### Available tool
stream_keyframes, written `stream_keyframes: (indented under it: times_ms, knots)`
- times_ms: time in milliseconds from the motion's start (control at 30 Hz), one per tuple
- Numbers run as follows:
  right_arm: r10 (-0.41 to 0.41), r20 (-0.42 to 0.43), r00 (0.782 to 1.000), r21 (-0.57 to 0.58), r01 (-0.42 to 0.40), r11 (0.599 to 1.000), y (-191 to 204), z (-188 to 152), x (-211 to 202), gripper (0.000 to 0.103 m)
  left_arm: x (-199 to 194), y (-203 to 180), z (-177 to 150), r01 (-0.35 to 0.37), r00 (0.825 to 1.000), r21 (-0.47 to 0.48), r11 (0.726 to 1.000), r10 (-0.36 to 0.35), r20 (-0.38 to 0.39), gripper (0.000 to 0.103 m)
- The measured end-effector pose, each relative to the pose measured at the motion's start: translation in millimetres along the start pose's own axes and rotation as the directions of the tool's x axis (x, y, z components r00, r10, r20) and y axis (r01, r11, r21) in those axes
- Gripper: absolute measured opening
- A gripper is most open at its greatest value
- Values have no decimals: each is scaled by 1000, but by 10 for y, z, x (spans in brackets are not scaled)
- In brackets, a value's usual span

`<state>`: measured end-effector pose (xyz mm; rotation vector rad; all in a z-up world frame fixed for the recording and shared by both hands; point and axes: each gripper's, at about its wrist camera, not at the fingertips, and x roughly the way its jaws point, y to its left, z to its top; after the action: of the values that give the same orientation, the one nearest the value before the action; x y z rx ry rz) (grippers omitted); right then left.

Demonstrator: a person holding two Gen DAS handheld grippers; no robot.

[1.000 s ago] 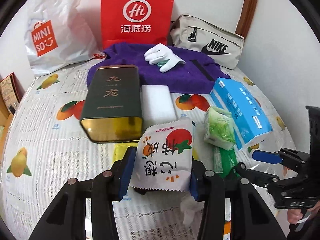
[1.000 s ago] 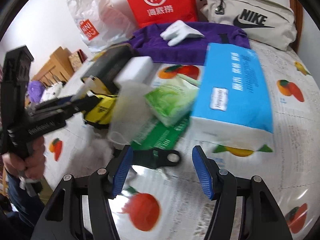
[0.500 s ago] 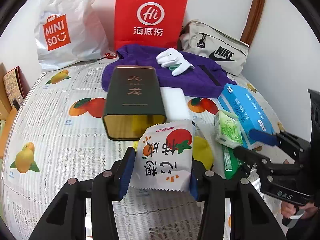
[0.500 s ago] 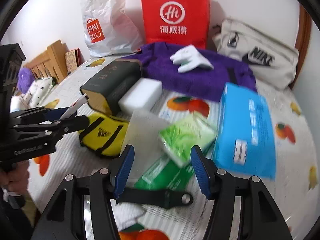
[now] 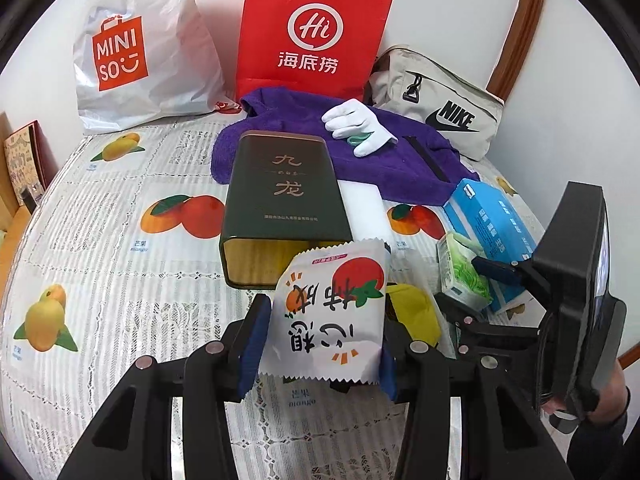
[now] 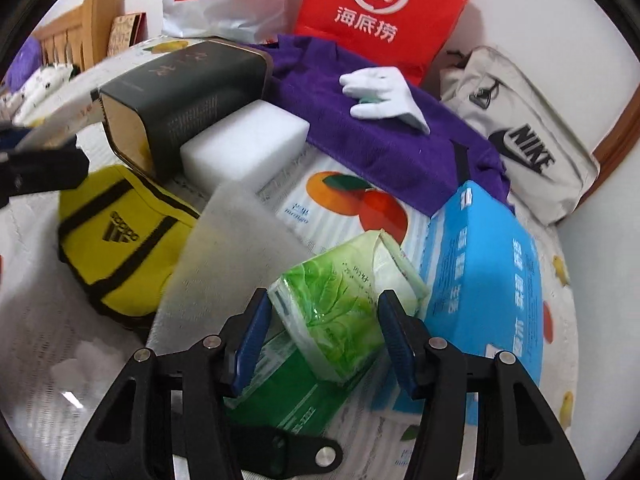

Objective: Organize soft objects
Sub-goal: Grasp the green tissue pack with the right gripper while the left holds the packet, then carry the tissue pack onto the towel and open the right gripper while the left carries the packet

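My left gripper is shut on a white snack packet with orange print and holds it upright above the fruit-print cloth. My right gripper straddles a light green tissue pack, and its jaws are closing. The blue pads stand at the pack's two sides, and I see no squeeze in it. That pack lies on a darker green packet. In the left wrist view the right gripper sits at the same pack, with a hand on its handle.
A yellow pouch, a white foam block and a dark tin lie left of the pack. A blue tissue box lies to its right. Behind are a purple towel with a white glove, a Nike bag and two shopping bags.
The right gripper swung in over the green tissue pack and its jaws narrowed around it. The left gripper kept its hold on the snack packet and drifted slightly.
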<state>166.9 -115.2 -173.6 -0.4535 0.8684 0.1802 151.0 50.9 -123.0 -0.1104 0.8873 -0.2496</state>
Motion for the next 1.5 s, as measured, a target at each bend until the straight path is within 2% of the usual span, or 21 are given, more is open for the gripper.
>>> stream_keyframes:
  times_ms: [167, 300, 433, 700, 1000, 1300, 1500]
  knots:
    - [9, 16, 1000, -18, -9, 1000, 5, 18, -47, 38, 44, 18, 12, 0, 1000, -8, 1000, 0, -10, 45]
    - [69, 23, 997, 6, -69, 998, -53, 22, -159, 35, 43, 15, 20, 0, 1000, -8, 1000, 0, -8, 45]
    - [166, 63, 984, 77, -170, 982, -191, 36, -332, 34, 20, 10, 36, -2, 1000, -10, 1000, 2, -5, 45]
    - [248, 126, 961, 175, -267, 948, -466, 32, -580, 35, -80, -57, 67, -10, 1000, -11, 1000, 10, -6, 45]
    - [303, 178, 936, 209, -337, 918, -643, 94, -797, 35, -240, -154, 183, -14, 1000, -29, 999, 14, 5, 45]
    - [340, 217, 915, 235, -387, 892, -781, 173, -907, 35, -351, -291, 435, -24, 999, -17, 1000, 25, 29, 45]
    - [344, 224, 912, 232, -392, 890, -857, 231, -934, 35, -377, -337, 575, -22, 999, -8, 1000, 23, 39, 45]
